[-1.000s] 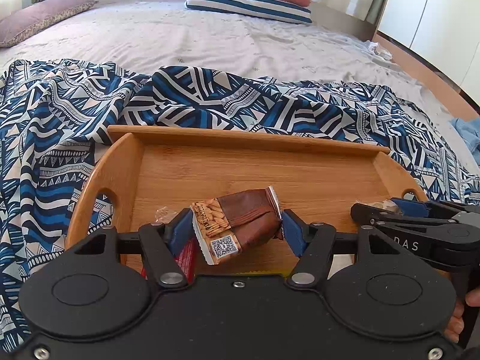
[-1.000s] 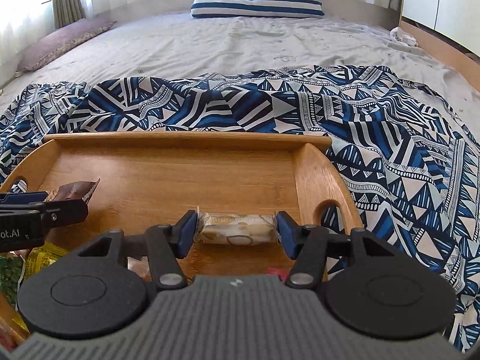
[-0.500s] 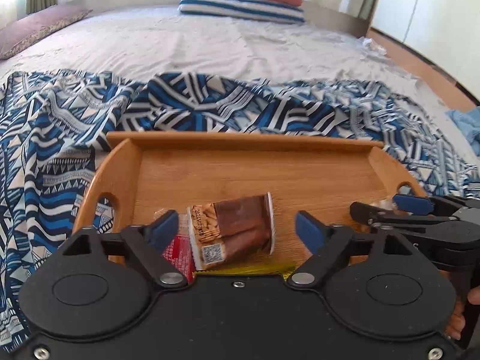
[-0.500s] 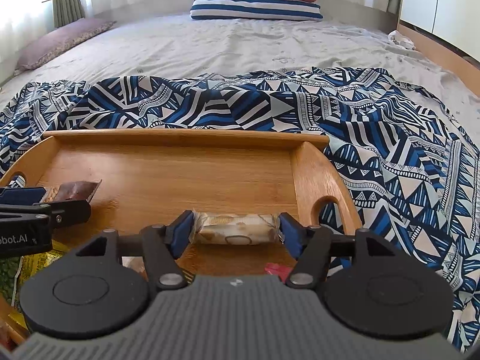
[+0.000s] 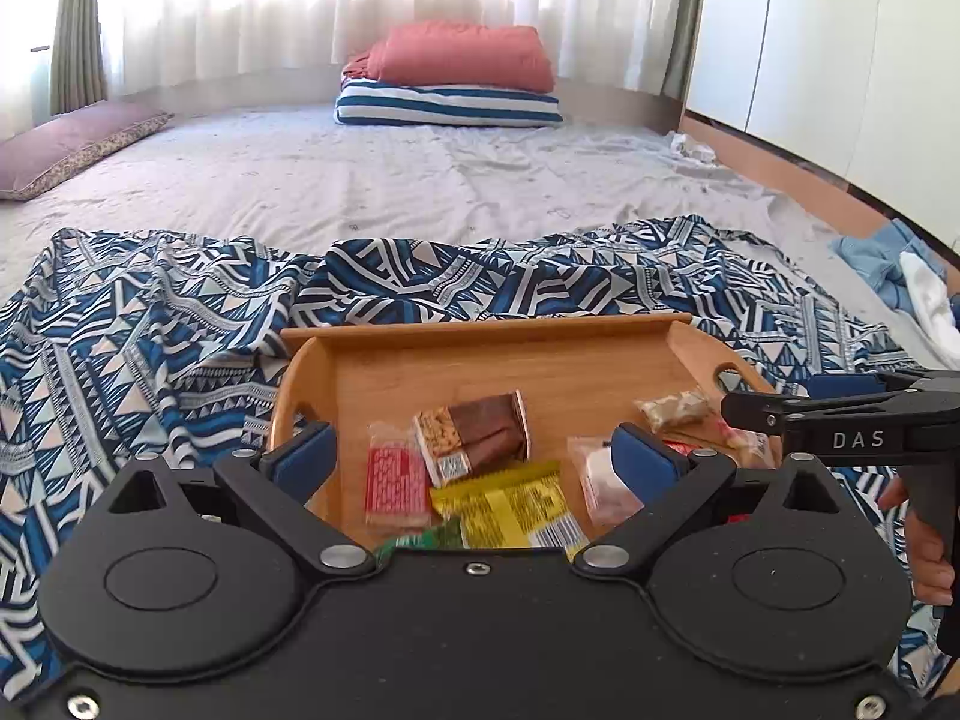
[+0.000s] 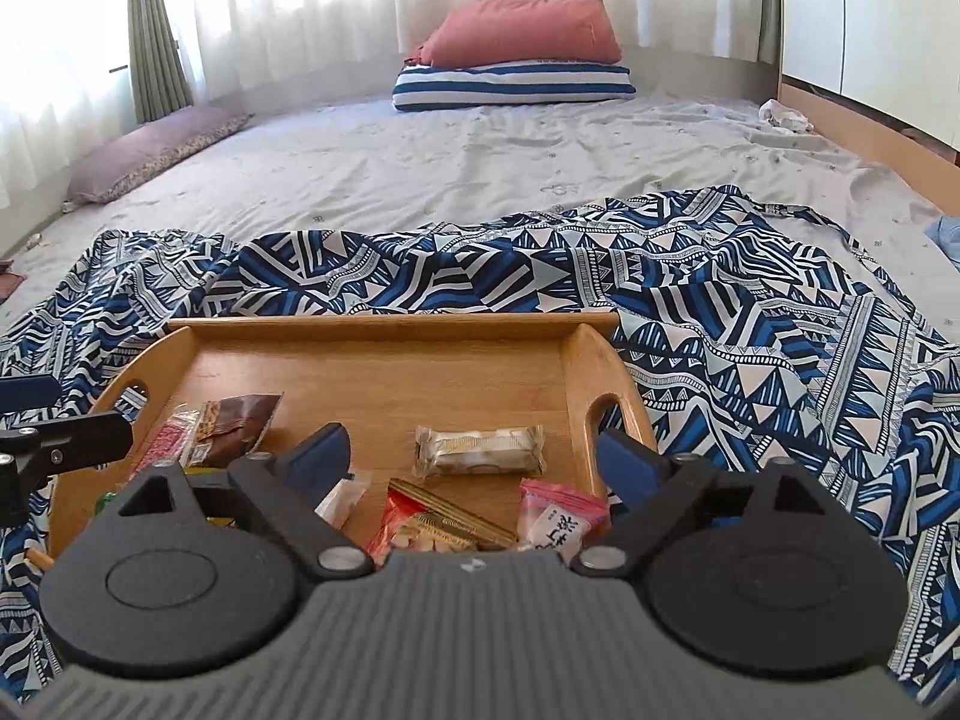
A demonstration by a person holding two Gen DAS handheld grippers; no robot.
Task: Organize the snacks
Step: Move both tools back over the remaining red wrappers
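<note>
A wooden tray (image 5: 480, 330) (image 6: 390, 324) lies on a blue patterned cloth and holds several snack packets. The brown almond bar (image 5: 474, 435) (image 6: 231, 426) lies flat in the tray beside a red packet (image 5: 393, 480) and a yellow packet (image 5: 510, 504). My left gripper (image 5: 474, 459) hovers above them, its jaws opening wide, nothing pressed between them. The pale wafer packet (image 6: 480, 450) (image 5: 672, 408) rests near the tray's right handle. My right gripper (image 6: 474, 456) hangs over it, jaws opening too, with no pad touching the packet.
A red-and-white snack bag (image 6: 420, 531) and a pink packet (image 6: 561, 519) lie at the tray's near edge. The blue patterned cloth (image 6: 750, 360) spreads over a grey bed. Pillows (image 5: 450, 78) are stacked at the far end. A hand (image 5: 927, 546) holds the right gripper.
Both grippers let go of their packets, spread their jaws wide and pulled up and back. The almond bar and the wafer packet now lie loose in the tray.
</note>
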